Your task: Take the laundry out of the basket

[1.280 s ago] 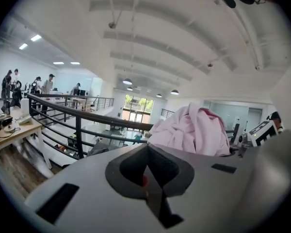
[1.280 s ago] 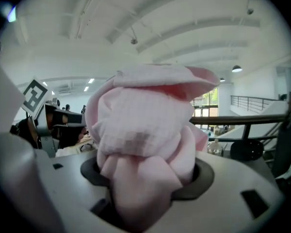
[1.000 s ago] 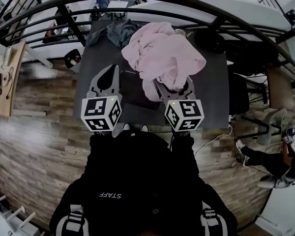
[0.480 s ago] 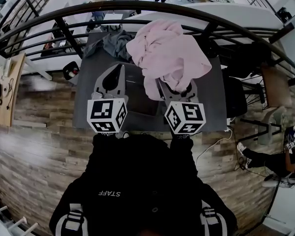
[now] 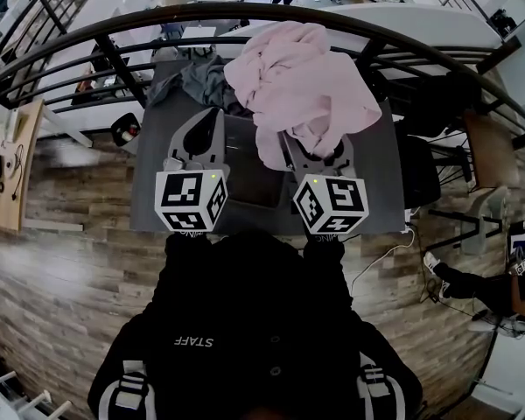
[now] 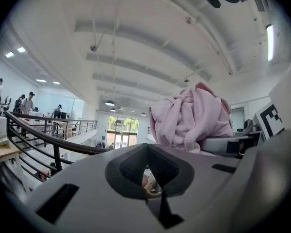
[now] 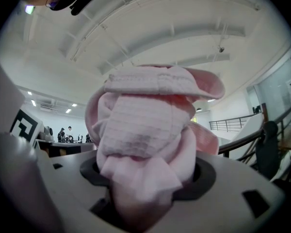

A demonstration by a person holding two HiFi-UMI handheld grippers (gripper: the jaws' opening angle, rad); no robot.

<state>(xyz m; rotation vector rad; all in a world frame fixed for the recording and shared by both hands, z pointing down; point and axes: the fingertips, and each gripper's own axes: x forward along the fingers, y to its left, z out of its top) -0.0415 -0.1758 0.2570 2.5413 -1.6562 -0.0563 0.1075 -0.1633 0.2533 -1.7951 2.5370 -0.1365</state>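
A crumpled pale pink garment [image 5: 293,90] hangs bunched from my right gripper [image 5: 308,147], whose jaws are shut on its lower folds. In the right gripper view the pink garment [image 7: 148,130] fills the space between the jaws and hides their tips. My left gripper [image 5: 203,134] is held up beside it, to the left, shut with nothing in it. Its jaws [image 6: 153,181] point up toward the ceiling in the left gripper view, where the pink garment [image 6: 191,118] shows at the right. No basket can be made out for certain.
Below the grippers stands a dark grey table [image 5: 157,191] with a grey garment [image 5: 206,77] at its far end and a dark rectangular thing [image 5: 249,178] in the middle. A black railing [image 5: 114,55] curves behind it. A person's legs [image 5: 472,283] show at the right.
Both grippers have risen a little and the pink garment has gone up with the right one. The grip on it has not changed.
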